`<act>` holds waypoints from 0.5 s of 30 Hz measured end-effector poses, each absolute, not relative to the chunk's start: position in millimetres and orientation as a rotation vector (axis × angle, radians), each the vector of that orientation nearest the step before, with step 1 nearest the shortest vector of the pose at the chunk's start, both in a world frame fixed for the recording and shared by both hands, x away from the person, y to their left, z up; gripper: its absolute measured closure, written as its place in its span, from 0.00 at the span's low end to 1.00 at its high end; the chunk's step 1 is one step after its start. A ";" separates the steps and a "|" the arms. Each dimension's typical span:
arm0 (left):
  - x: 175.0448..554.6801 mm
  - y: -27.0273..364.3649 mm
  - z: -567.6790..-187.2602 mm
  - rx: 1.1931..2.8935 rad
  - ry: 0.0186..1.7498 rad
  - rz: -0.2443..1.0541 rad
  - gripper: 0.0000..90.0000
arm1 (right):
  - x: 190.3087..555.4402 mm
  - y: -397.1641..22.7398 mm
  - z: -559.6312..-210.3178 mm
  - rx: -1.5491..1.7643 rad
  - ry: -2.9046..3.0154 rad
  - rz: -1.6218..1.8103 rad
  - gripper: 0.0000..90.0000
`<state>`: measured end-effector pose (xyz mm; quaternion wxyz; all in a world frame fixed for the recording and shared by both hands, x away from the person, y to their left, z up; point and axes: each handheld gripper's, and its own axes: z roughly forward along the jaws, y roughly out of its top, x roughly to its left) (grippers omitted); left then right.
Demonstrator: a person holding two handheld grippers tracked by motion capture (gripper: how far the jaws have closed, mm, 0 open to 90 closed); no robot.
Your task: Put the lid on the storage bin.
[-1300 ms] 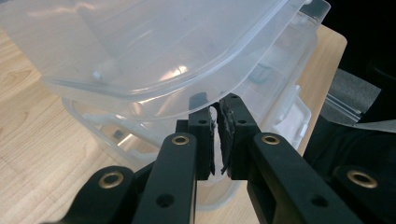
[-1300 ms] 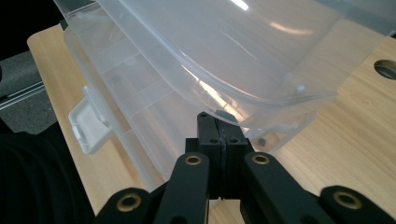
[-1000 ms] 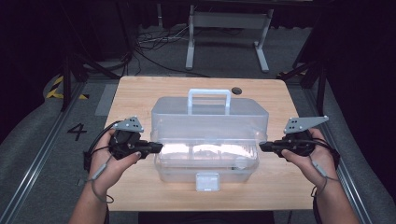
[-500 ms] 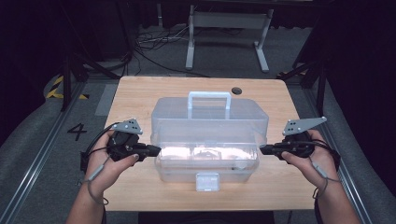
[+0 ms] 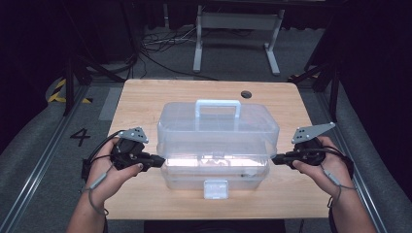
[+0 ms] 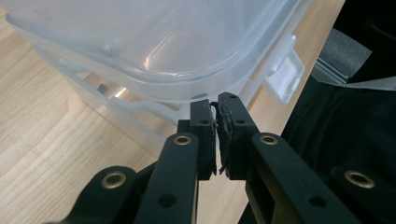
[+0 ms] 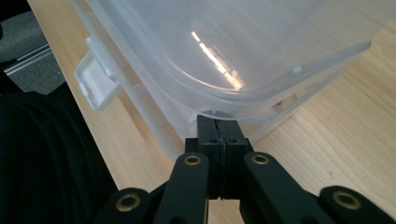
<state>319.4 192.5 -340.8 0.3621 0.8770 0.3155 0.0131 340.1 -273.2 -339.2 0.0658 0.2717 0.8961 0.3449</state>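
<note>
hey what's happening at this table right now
A person sits at a wooden table with a gripper in each hand, working on a clear plastic storage box. The left gripper and the right gripper, both shut, have their tips tucked under the lid rim at opposite ends of the box. The lid looks slightly raised at the front, and the white front latch hangs loose, so they appear to be lifting it open.

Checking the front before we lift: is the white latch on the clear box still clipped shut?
No: in the high view the white latch hangs down over the front of the clear box, whose lid is raised off its base.
</note>
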 end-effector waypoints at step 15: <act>321.1 191.6 -346.6 2.323 0.804 -0.010 0.95 | 340.9 -270.8 -345.3 0.815 2.744 0.958 1.00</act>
